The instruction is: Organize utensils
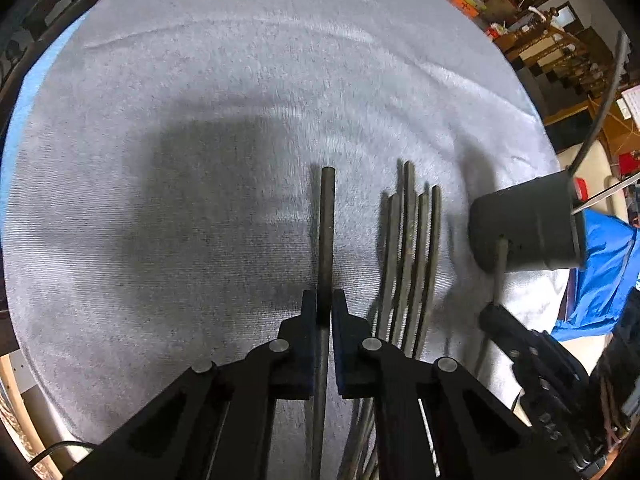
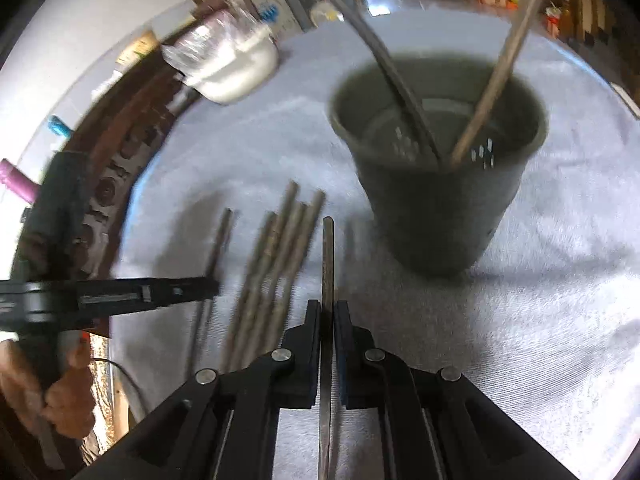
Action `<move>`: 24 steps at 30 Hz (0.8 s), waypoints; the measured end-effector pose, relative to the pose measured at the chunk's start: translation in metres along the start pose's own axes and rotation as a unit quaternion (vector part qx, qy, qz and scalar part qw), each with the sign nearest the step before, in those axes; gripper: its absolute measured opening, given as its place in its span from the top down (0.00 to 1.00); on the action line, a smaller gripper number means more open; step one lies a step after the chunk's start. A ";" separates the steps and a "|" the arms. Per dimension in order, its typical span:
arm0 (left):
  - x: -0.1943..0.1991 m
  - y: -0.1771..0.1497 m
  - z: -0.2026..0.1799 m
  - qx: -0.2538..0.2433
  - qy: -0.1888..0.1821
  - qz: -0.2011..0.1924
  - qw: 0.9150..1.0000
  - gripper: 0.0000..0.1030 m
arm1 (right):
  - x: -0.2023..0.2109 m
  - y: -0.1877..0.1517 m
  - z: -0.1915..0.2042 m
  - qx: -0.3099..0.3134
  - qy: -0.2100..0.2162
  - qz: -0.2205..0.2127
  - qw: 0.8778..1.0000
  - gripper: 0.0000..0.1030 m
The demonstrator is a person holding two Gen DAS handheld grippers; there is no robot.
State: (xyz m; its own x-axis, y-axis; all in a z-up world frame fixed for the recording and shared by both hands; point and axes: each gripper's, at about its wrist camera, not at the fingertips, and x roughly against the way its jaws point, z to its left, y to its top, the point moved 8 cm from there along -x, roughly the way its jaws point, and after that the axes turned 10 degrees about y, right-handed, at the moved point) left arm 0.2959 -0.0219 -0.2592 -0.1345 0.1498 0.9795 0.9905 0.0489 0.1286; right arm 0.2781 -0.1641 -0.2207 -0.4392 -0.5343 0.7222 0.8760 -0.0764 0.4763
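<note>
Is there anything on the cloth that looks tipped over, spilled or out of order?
Nothing stands out. The dark holder cup stands upright on the grey cloth with two utensils leaning inside. The loose sticks lie side by side, roughly parallel. Each gripper, left and right, is shut on one stick.

The near end of the thin dark metal rod (image 1: pixel 327 236) clamped in the left gripper (image 1: pixel 324 304) is hidden beneath the gripper and cut by the lower edge. Right of it, the bundle of dark rods (image 1: pixel 412 256) is likewise covered. In the right wrist view, the dark round cup (image 2: pixel 436 160) ahead is motion-blurred.
</note>
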 end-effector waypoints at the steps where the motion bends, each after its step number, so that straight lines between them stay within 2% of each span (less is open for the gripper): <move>1: 0.006 0.001 0.001 0.002 -0.001 -0.007 1.000 0.93 | 0.009 0.004 0.004 0.006 0.007 -0.012 1.000 0.93; 5: 0.047 0.006 0.000 0.001 -0.004 -0.056 0.998 0.93 | 0.041 0.018 0.019 0.028 0.030 -0.064 0.997 0.93; 10: 0.102 0.010 -0.010 -0.011 -0.010 -0.120 0.993 0.93 | 0.092 0.037 0.038 0.051 0.051 -0.148 0.986 0.93; 15: 0.154 0.007 -0.031 -0.030 -0.020 -0.182 0.983 0.94 | 0.149 0.054 0.043 0.062 0.052 -0.247 0.966 0.93; 19: 0.186 0.006 -0.050 -0.049 -0.027 -0.221 0.974 0.94 | 0.187 0.067 0.045 0.065 0.049 -0.309 0.948 0.93; 24: 0.218 0.021 -0.075 -0.069 -0.031 -0.261 0.962 0.94 | 0.220 0.080 0.046 0.061 0.052 -0.351 0.933 0.93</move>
State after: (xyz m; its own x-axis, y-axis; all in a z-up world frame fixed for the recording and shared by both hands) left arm 0.2895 -0.0621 -0.0313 -0.6116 0.1986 0.7658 0.7816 0.0017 0.6238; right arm 0.2427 -0.2487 -0.0005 -0.8689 -0.4682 0.1608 0.3471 -0.3447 0.8722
